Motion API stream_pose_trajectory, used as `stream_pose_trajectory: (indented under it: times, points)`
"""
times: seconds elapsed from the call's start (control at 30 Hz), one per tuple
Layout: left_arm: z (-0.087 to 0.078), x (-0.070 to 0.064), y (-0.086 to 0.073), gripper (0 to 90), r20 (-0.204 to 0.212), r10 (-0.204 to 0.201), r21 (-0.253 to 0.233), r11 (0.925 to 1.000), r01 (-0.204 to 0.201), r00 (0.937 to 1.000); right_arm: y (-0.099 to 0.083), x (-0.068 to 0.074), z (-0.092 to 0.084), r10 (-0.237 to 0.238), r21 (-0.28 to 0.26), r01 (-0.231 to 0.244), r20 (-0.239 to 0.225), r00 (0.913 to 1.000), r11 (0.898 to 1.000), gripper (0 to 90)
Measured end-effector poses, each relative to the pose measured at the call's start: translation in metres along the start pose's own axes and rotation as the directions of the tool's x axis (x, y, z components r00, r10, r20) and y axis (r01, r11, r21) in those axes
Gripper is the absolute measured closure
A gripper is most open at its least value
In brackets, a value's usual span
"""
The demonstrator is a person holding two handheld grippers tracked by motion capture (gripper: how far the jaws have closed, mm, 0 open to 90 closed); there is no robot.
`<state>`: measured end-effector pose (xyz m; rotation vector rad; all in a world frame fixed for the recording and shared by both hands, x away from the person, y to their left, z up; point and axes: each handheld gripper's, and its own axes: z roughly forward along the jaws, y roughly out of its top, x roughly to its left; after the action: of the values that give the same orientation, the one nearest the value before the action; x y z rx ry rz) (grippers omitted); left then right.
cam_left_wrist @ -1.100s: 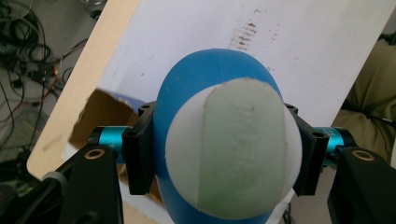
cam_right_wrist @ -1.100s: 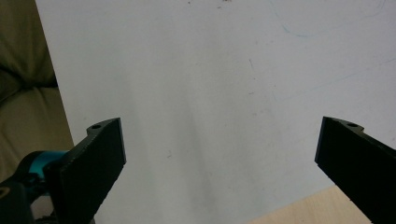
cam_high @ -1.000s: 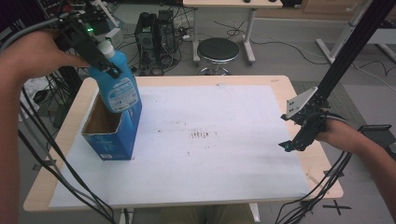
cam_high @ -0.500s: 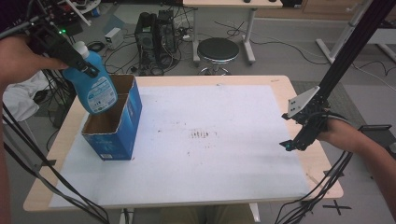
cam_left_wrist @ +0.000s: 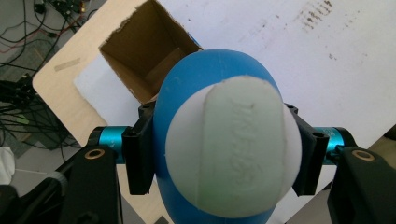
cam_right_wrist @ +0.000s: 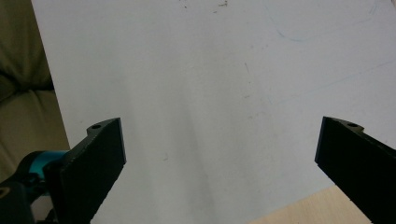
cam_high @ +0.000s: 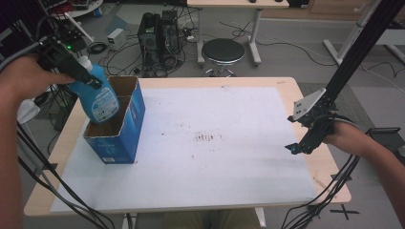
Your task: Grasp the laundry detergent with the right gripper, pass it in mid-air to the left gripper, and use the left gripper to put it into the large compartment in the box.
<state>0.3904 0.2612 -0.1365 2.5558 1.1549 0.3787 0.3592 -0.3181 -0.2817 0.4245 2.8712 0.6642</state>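
Since the earlier frame, the blue bottle has been lowered, tilted, partway into the open blue box directly beneath, clamped at its neck by the left gripper. The right gripper is held open, well apart.

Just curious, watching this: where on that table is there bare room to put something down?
Most of the white sheet is bare, from the blue box across to the right gripper. The left end is crowded: the left gripper holds the blue bottle over the box.
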Motion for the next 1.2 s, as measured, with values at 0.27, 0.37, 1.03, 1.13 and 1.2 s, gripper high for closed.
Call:
stream_pose_trajectory:
  times: [0.27, 0.37, 1.03, 1.13, 1.2]
  points:
    - [0.039, 0.000, -0.009, 38.0, 0.014, -0.017, 0.003, 0.9998, 0.017, 0.9998, 0.001, 0.000, 0.004, -0.007, -0.007, 0.007, -0.003, 1.0000, 1.000, 0.8]
    - [0.057, 0.000, -0.013, 38.0, 0.023, -0.020, 0.014, 0.9997, 0.019, 0.9995, 0.001, -0.001, 0.004, -0.007, -0.007, 0.007, -0.007, 1.0000, 1.000, 0.8]
    - [0.138, -0.002, -0.032, 38.0, 0.044, 0.011, 0.079, 0.9968, -0.015, 0.9990, 0.000, 0.000, 0.013, 0.013, -0.033, -0.014, -0.028, 0.9995, 0.999, 0.8]
    - [0.141, -0.002, -0.034, 38.0, 0.041, 0.006, 0.083, 0.9965, -0.010, 0.9991, 0.001, 0.001, 0.014, 0.008, -0.035, -0.009, -0.030, 0.9995, 0.999, 0.8]
    - [0.141, -0.001, -0.034, 38.0, 0.043, 0.017, 0.093, 0.9954, -0.021, 0.9989, 0.001, 0.001, 0.015, 0.006, -0.038, -0.007, -0.033, 0.9995, 0.999, 0.8]
